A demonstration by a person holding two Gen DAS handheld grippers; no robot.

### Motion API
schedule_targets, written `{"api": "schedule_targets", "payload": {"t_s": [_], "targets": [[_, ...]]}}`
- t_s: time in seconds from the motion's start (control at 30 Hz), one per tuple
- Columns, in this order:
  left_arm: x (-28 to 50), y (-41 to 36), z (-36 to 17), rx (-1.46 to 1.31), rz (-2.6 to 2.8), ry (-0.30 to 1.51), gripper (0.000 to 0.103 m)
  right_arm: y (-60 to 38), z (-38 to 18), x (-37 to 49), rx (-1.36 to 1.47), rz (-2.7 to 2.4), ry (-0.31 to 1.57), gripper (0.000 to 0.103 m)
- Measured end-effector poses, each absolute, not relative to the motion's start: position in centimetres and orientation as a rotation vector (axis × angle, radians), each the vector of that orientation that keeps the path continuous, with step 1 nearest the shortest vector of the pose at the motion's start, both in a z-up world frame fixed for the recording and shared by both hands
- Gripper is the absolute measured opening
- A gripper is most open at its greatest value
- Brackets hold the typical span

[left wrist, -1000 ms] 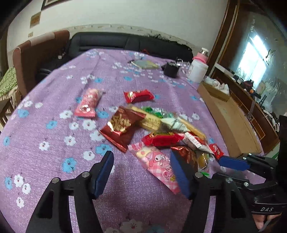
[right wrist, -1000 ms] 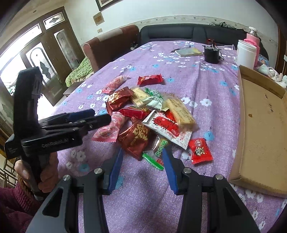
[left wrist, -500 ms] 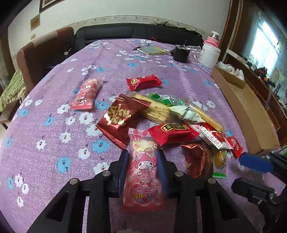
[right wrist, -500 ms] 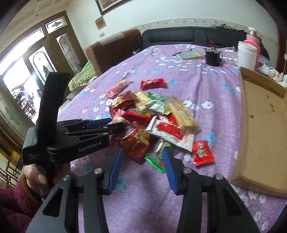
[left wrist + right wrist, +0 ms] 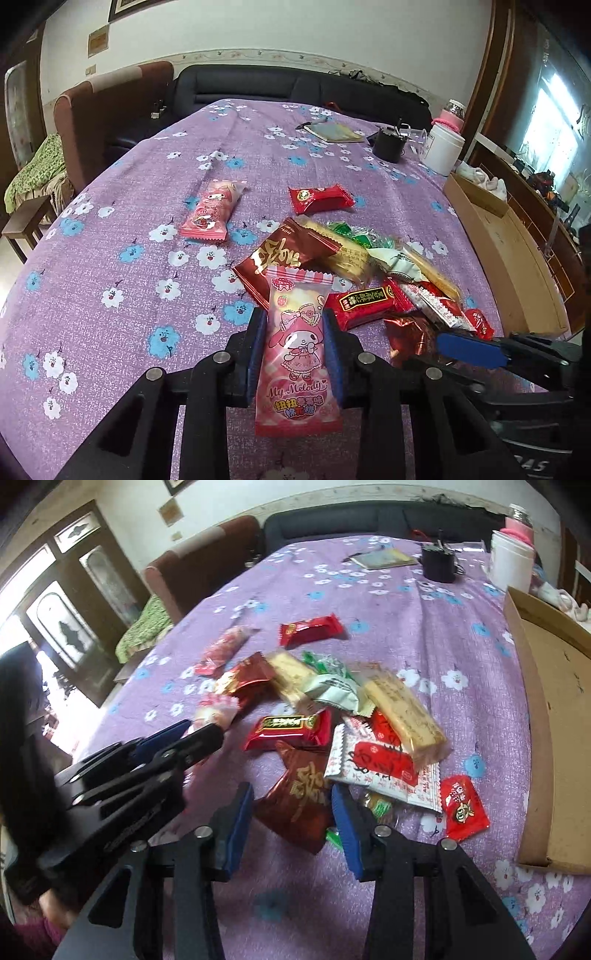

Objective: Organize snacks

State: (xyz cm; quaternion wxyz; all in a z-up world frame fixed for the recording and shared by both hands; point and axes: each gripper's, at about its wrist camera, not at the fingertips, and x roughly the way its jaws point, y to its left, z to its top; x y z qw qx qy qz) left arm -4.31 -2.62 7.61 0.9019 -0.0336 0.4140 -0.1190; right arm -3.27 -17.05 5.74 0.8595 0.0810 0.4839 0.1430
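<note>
My left gripper (image 5: 293, 354) is shut on a pink My Melody snack packet (image 5: 297, 350) and holds it above the purple floral tablecloth (image 5: 129, 295). A pile of snack packets (image 5: 354, 266) lies just beyond it. A second pink packet (image 5: 212, 210) and a red packet (image 5: 319, 199) lie apart, farther back. My right gripper (image 5: 291, 825) is open, its blue pads on either side of a dark red packet (image 5: 299, 801) at the pile's near edge. The left gripper also shows in the right wrist view (image 5: 177, 738), at the left.
A shallow cardboard tray (image 5: 554, 709) lies along the table's right side. A white jar (image 5: 511, 561), a black cup (image 5: 437, 563) and a notebook (image 5: 380, 557) stand at the far end. A sofa and an armchair stand behind the table.
My left gripper closed on the pink My Melody packet and lifted it off the cloth. My right gripper moved forward to the dark red packet and stays open.
</note>
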Motion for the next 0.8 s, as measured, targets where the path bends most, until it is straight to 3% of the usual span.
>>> {"api": "schedule_targets", "payload": {"t_s": [0.17, 0.8], "targets": [[-4.2, -3.1, 7.9, -0.064, -0.249, 0.845, 0.031, -16.6, 5.0, -3.4, 0.132, 0.281, 1.019, 0.035], [-4.4, -3.0, 8.2, -0.066, -0.246, 0.812, 0.031, -20.4, 8.9, -5.5, 0.242, 0.328, 0.836, 0.035]]}}
